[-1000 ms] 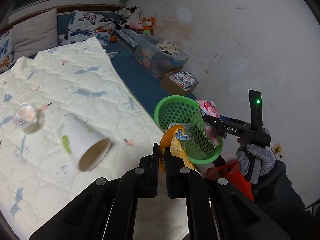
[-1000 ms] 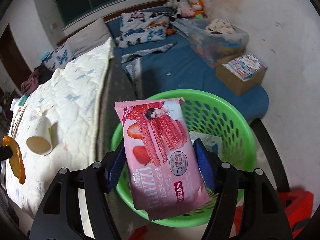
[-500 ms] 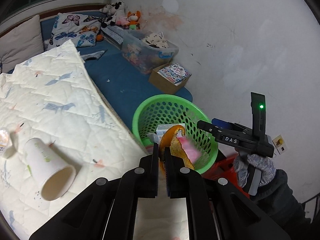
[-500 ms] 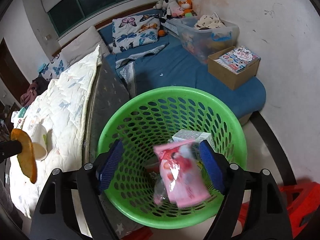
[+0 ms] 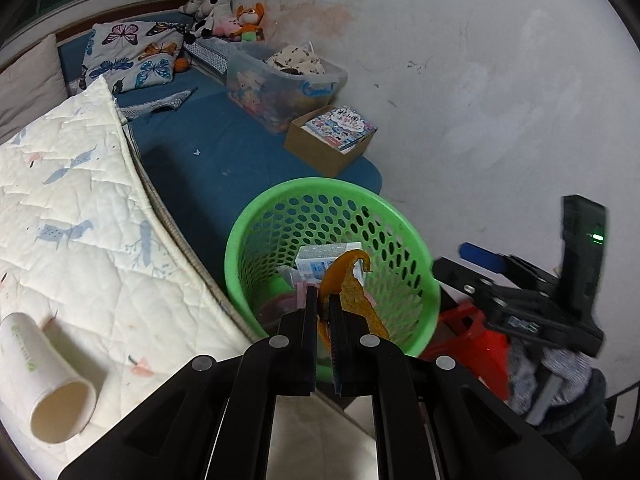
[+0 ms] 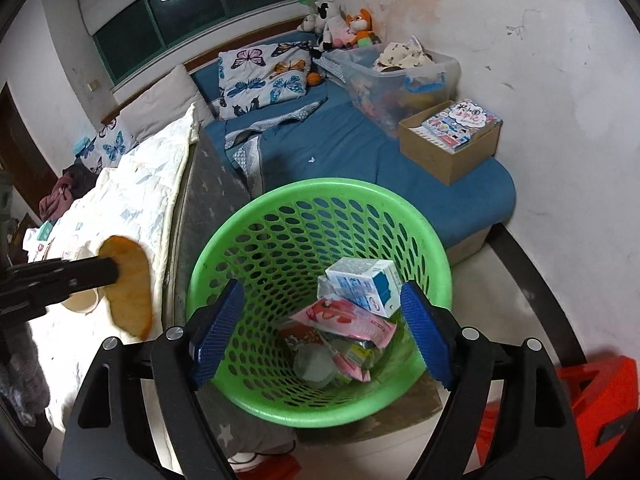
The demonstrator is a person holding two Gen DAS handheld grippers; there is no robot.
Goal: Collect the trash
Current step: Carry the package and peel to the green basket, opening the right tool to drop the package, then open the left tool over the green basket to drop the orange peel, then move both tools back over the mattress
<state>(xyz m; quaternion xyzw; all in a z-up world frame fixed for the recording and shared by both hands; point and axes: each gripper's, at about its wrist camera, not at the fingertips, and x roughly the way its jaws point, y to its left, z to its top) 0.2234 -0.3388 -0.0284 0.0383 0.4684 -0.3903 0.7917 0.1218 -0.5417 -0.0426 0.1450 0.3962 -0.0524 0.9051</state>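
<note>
Left hand-held gripper [image 5: 323, 312] clamped on curled orange peel [image 5: 352, 288], just short of round green perforated plastic basket [image 5: 240, 240]; right hand-held gripper [image 6: 320, 332] just opened, empty, above it.

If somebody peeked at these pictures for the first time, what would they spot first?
Probably the bright green basket in the middle, beside the bed, with a pink snack wrapper and a small white-and-blue carton inside. Next, the orange peel pinched in the left claw, hanging near the rim. The right claw hangs open and empty over the basket.
</note>
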